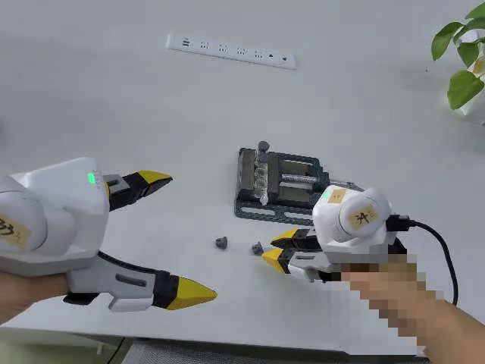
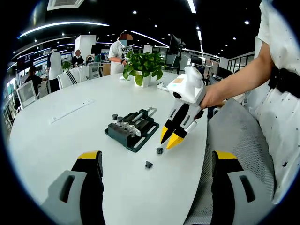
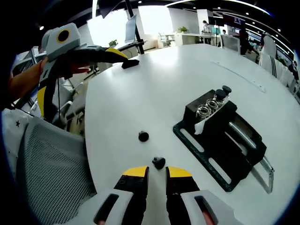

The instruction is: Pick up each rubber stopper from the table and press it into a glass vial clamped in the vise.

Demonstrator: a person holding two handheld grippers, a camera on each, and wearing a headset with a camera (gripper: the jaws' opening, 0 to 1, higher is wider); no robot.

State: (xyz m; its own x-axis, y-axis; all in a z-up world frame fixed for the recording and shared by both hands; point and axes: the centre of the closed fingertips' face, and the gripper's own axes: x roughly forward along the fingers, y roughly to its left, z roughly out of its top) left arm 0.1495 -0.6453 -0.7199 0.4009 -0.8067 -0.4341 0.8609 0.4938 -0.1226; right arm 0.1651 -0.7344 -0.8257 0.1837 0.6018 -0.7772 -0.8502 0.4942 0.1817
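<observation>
Right claw [image 3: 157, 173] hangs low over the white desk [image 1: 136, 106] on the near side of the black metal bench vise [image 1: 292, 189], its yellow-tipped jaws drawn to a narrow slit and gripping nothing; a small dark grey rubber stopper [image 3: 159, 162] lies loose on the desk just ahead of the tips, between them and the vise; a second dark grey stopper [image 3: 143, 136] lies near the first, also off the vise's near side but further from this claw; left claw [image 1: 184, 235] hovers well apart from the vise, jaws spread wide and empty.

By my judgement the step in hand is the pick-up of the nearer stopper; the slit looks too tight to pass over it, so the next move calls for widening the jaws, easing forward until the stopper sits between the tips, then closing gently enough that the rubber does not squirt out sideways; after that comes a lift and a carry to an open vial.

Clamped in the vise stands a row of clear glass vials [image 3: 208, 107], upright; the two at the far end of the vise seem to be plugged by dark stoppers [image 3: 224, 91]; the two nearer mouths look open and empty, though the exact count is hard to tell.
</observation>
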